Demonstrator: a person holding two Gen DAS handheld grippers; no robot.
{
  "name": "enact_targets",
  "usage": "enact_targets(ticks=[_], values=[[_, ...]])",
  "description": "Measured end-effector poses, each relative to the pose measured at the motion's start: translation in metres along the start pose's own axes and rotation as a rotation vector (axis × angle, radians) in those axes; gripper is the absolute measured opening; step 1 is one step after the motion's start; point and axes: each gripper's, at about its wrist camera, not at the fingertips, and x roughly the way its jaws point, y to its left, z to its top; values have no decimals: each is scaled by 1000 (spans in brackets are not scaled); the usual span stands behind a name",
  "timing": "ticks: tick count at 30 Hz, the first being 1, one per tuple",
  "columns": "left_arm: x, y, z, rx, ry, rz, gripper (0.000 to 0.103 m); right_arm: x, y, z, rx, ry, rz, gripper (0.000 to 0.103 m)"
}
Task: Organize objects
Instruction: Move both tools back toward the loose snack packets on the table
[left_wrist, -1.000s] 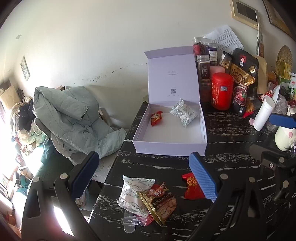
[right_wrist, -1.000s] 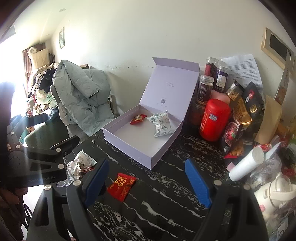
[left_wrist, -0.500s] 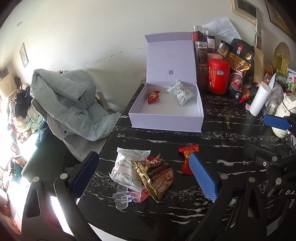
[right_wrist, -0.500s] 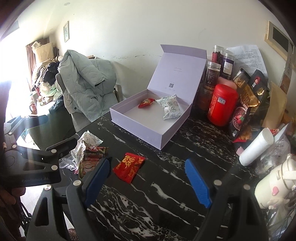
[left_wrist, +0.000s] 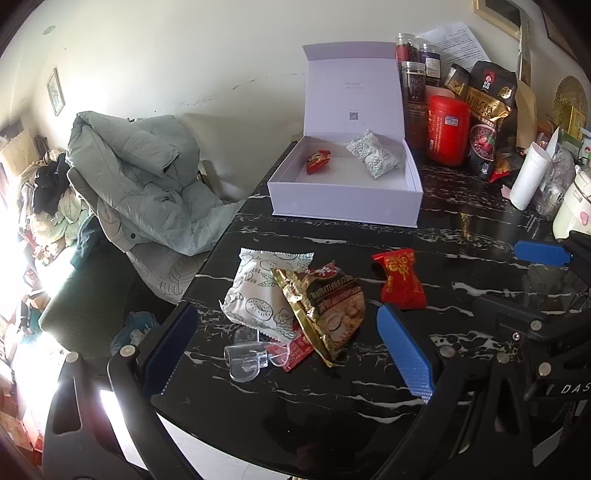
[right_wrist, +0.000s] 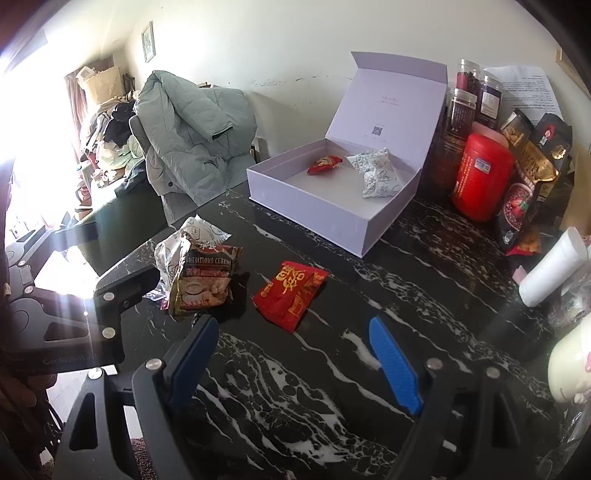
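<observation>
Both grippers have sunk toward the black marble table (right_wrist: 424, 288), left gripper (left_wrist: 288, 343) gaping over the cereal packet (left_wrist: 328, 310), right gripper (right_wrist: 291, 362) gaping near the red packet (right_wrist: 291, 291).

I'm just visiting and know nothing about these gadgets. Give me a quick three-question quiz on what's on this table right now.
1. True or false: the lavender box has its lid shut.
2. How many packets lie inside that box?
3. Which loose packet lies nearest ahead of the right gripper: A the red packet, B the cereal sachet, C the white patterned packet?

Key: 1 false, the lid stands open. 2 two, one red and one white. 3 A.
</observation>
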Motion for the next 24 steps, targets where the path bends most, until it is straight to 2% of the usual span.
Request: enact_targets(ticks=[7,13,17,24], values=[[22,20,-16,-98,78,-1,98,23,5,-8,30,28,53,85],[36,31,-33,-143,122,-8,98,45,8,-14,52,60,74,85],[42,41,-39,-188,129,2,98,57,9,-16,86,48,69,85],[57,53,-50,-249,176,-25,98,74,6,-15,131,40,59,85]])
